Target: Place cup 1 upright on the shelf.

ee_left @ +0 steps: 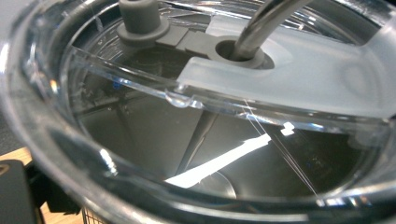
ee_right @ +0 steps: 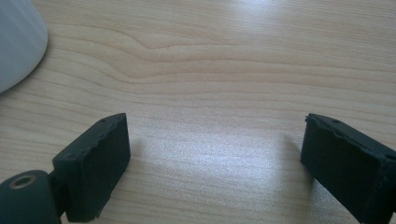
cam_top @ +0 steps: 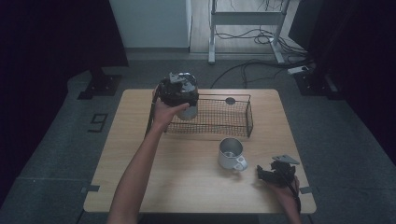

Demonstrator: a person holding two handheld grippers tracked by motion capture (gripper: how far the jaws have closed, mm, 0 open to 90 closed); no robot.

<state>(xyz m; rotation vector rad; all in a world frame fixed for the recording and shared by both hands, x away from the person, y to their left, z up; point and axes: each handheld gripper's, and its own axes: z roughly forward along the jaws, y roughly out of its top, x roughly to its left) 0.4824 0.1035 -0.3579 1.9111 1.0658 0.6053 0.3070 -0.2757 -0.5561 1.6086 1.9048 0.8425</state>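
Here, your left gripper (cam_top: 179, 91) is up at the far left corner of the wire basket (cam_top: 243, 116), and your left hand (cam_top: 164, 112) carries it over the basket's left end; under it in the high view is a steel tumbler (cam_top: 189, 111), standing upright inside the basket at that end; in the left gripper view the tumbler's clear lid (ee_left: 261, 88) is pressed right up against the camera, with a grey stopper (ee_left: 140, 21) seated near its edge and a metal straw (ee_left: 266, 23) passing through a round hole in the frosted part; below the lid you look down into the steel inside of the cup; whether that gripper is clamped on the tumbler or merely set over it I cannot tell, since its jaws are hidden behind the lid (a black piece shows at the lower left corner, nothing more); your right gripper (cam_top: 274, 173) lies low at the near right corner of the surface (cam_top: 187, 182), held in your right hand (cam_top: 286, 189); in the right gripper view its two black jaws stand wide apart with bare wood between them, holding nothing; a white mug (cam_top: 231, 154) stands upright on the surface just in front of the basket, handle turned toward you, near your right gripper but apart from it; its pale wall (ee_right: 16, 42) shows at the top left of the right gripper view; a small dark round thing (cam_top: 230, 100) sits at the basket's far rim.
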